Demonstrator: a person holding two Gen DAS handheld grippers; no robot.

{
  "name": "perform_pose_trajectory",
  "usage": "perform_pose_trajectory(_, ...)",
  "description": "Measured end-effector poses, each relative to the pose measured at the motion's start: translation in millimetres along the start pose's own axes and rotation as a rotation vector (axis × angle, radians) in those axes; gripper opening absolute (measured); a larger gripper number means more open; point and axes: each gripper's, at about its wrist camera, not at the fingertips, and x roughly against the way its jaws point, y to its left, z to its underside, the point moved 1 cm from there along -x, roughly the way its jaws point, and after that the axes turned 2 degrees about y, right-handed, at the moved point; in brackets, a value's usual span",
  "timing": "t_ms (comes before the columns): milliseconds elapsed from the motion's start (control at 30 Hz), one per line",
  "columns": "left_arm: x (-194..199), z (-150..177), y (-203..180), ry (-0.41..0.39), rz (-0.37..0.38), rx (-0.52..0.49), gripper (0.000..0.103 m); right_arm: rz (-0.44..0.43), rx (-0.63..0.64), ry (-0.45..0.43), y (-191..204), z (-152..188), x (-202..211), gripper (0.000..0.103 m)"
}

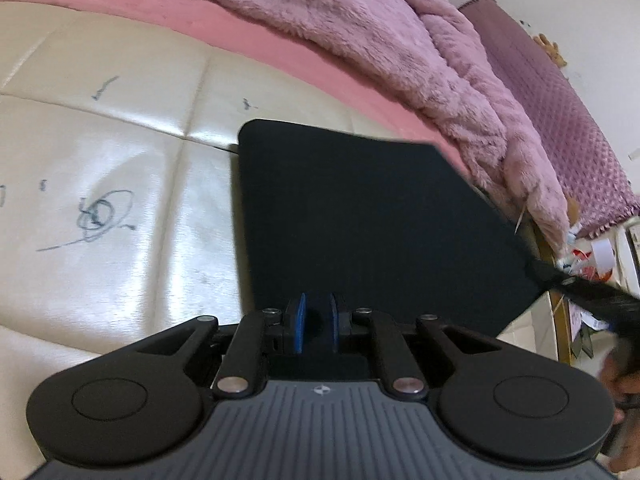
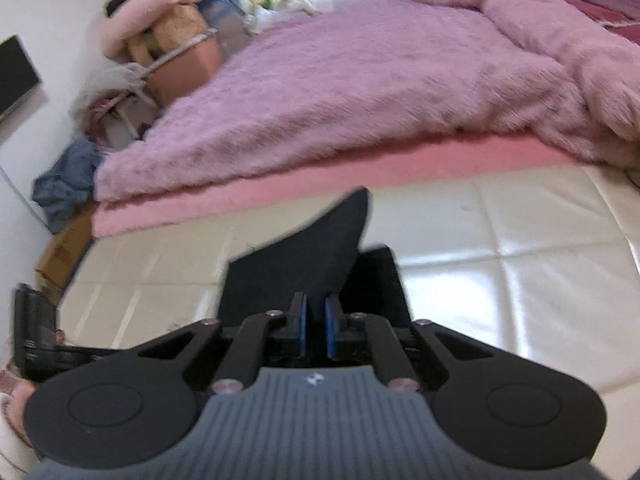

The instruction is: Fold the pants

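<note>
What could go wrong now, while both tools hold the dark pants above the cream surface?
1. The left tool grips only the near edge of the pants, so the cloth might slip out.
2. The right tool pinches a raised flap; uneven pulling may leave a crooked fold.
3. The far corner lies close to the fluffy pink blanket and might catch on it.

Cream quilted mattress point(image 1: 120, 152) scrawled with dark pen marks point(image 1: 100, 216), bearing the dark pants point(image 1: 360, 216) spread flat near its edge, a pink sheet point(image 2: 280, 184) further back and a fluffy mauve blanket point(image 2: 360, 80) heaped over that.
</note>
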Motion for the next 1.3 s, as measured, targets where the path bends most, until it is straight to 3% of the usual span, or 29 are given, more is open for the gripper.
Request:
perform_pose_trajectory(233, -26, 5, -12, 0.049, -0.007, -0.054, 0.012, 0.158, -0.034, 0.076, -55, 34, -47, 0.004)
perform_pose_trajectory(433, -43, 8, -13, 0.084, -0.046, -0.059, 0.009, 0.209, 0.016, 0.092, -68, 41, -74, 0.004)
perform_pose_trajectory(633, -55, 6, -13, 0.112, -0.089, -0.064, 0.006, 0.161, -0.034, 0.115, -93, 48, -94, 0.005)
perform_pose_trajectory(733, -55, 3, -11, 0.129, -0.098, -0.051, 0.006, 0.103, -0.136, 0.120, -110, 49, -93, 0.005)
perform_pose_trajectory(900, -41, -1, -2, 0.138, -0.166, -0.083, 0.006, 0.109, -0.131, 0.181, -91, 53, -89, 0.005)
perform_pose_trajectory(1133, -22, -10, 21, 0.165, -0.162, -0.056, 0.006, 0.097, -0.089, 0.222, -48, 90, -72, 0.007)
perform_pose_trajectory(1200, -16, -14, 19, 0.147, -0.145, -0.065, 0.006, 0.107, -0.097, 0.198, -46, 92, -67, 0.017)
perform_pose_trajectory(1233, -11, -16, 16, 0.125, -0.134, -0.071, 0.008, 0.119, -0.086, 0.189, -46, 91, -65, 0.028)
perform_pose_trajectory(1300, -2, -24, 14, 0.075, -0.114, -0.081, 0.008, 0.140, -0.050, 0.160, -43, 87, -54, 0.031)
